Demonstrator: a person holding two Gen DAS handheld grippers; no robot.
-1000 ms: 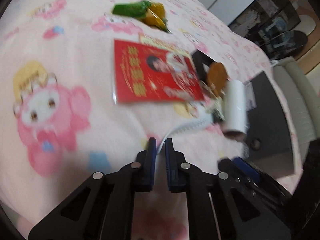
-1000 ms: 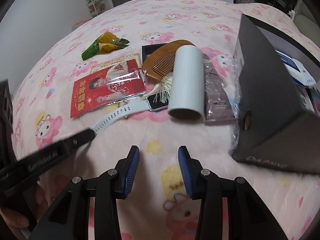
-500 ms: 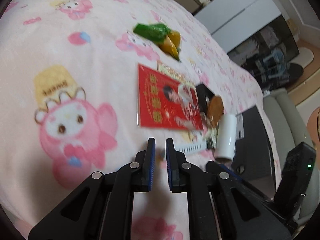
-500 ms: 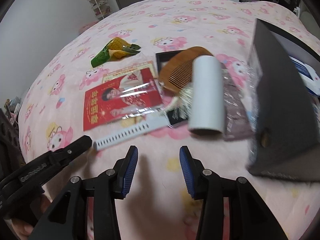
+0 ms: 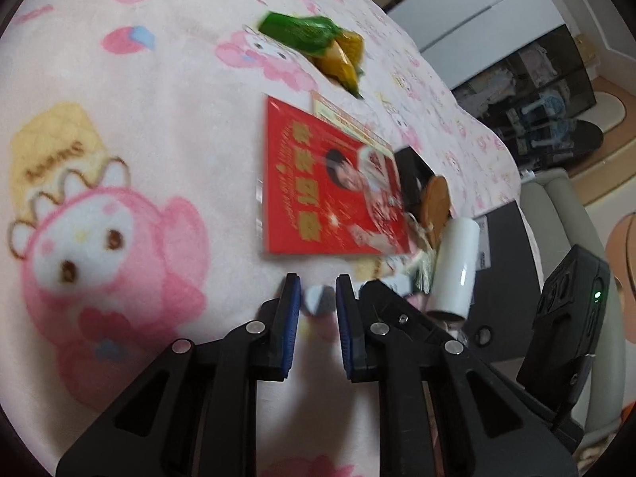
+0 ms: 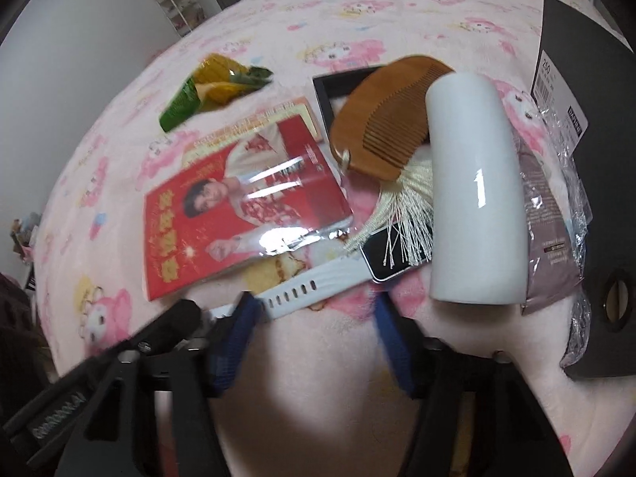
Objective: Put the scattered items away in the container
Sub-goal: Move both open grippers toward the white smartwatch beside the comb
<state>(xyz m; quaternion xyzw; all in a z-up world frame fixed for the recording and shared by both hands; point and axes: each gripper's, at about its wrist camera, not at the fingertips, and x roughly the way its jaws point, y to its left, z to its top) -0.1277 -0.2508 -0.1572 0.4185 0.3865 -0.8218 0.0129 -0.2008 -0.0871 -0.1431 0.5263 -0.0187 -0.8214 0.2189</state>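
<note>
**Both grippers low over the watch strap**

Your left gripper (image 5: 316,310) now has its fingers parted a little, wider than half a second ago when they sat nearly together. The tip of the white watch strap (image 5: 318,299) shows in the gap, not gripped. Your right gripper (image 6: 314,318) stays spread wide, and it has come in closer: the strap (image 6: 314,288) now lies just off its left fingertip, where earlier it lay well ahead.

Outward from there, on the pink blanket (image 6: 278,12): the watch face (image 6: 393,254) under the comb's cream tassel (image 6: 401,206), the wooden comb (image 6: 381,115), the white cylinder (image 6: 473,187), the red packet (image 6: 238,202), the green-yellow wrapper (image 6: 210,87).

Only the right view shows the watch face, the purple sachet (image 6: 548,246) and the container's label; the dark container (image 6: 596,167) stands just beside the sachet. Only the left view shows the right gripper's camera block (image 5: 564,318) and the shelving beyond the bed.
</note>
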